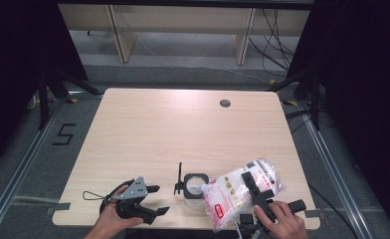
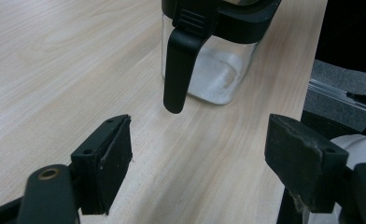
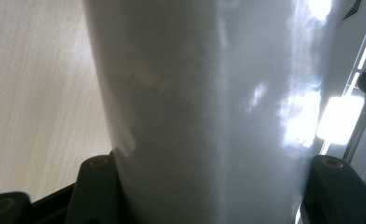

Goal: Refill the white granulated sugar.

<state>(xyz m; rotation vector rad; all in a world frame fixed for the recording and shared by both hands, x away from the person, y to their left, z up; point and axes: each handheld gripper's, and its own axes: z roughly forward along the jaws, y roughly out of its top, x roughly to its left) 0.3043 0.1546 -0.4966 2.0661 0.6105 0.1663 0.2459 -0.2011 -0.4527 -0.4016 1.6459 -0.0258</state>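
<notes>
Counter [image 1: 148,129] | bag [image 1: 233,191] tilted over jar [image 1: 194,185] near the front edge, clamped in right tool [image 1: 258,195] | left tool [image 1: 150,199] apart, empty, beside jar | likely pouring: steady jar, keep bag mouth above opening.

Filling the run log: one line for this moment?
right gripper: shut on bag, tilted at jar | left gripper: open, empty | jar: open, on table
</notes>
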